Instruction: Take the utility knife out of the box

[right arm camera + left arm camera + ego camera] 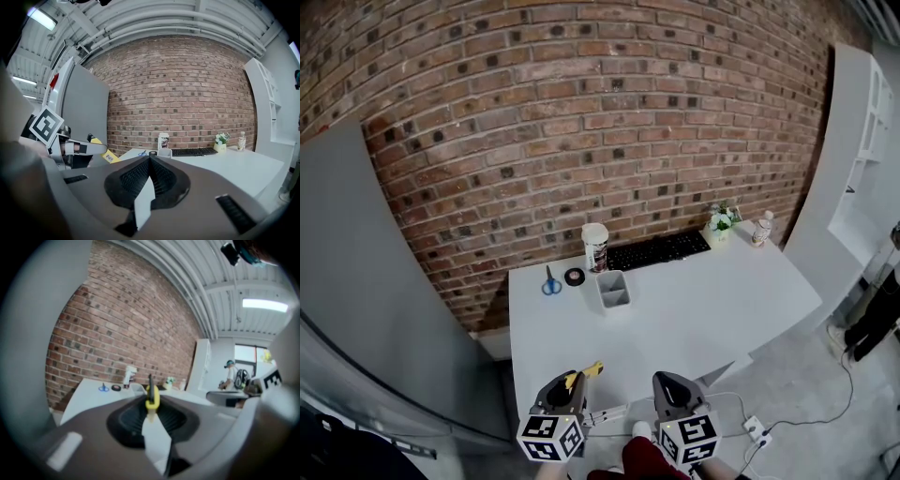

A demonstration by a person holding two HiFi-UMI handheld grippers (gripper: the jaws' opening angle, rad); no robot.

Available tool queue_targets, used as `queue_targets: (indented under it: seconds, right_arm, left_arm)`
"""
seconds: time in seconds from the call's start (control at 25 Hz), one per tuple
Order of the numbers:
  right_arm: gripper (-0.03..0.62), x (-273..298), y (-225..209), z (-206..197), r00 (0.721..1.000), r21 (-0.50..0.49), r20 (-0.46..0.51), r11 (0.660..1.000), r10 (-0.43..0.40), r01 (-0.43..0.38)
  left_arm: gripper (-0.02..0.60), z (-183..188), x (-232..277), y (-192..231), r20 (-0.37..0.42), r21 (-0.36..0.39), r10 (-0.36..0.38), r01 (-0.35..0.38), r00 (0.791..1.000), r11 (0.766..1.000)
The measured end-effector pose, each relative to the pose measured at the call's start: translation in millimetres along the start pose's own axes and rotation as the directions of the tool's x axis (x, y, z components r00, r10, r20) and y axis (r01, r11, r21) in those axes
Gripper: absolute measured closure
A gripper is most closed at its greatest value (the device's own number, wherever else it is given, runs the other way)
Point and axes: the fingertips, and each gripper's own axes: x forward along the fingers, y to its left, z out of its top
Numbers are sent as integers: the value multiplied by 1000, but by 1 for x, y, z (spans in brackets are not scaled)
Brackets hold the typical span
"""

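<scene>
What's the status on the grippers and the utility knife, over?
Left gripper shut on utility knife, knife out of the box. Right gripper shut, empty. Nothing blocking.

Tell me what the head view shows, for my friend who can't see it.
The left gripper holds a yellow utility knife at the near edge of a white table, with the right gripper shut and empty beside it. Farther back are a grey box, blue scissors and a keyboard.

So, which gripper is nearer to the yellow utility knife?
Left. The left gripper holds the utility knife between its jaws. The right gripper is beside it, apart from the knife, jaws shut and empty.
</scene>
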Motion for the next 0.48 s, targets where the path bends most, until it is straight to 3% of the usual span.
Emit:
queue_targets:
  seconds: [0.48]
  right_arm:
    - [586,-20,15,-2,1000,-12,10,1000,3,-2]
  left_arm:
    - [522,-13,-21,-4,-12,11,-2,2,1000,1000]
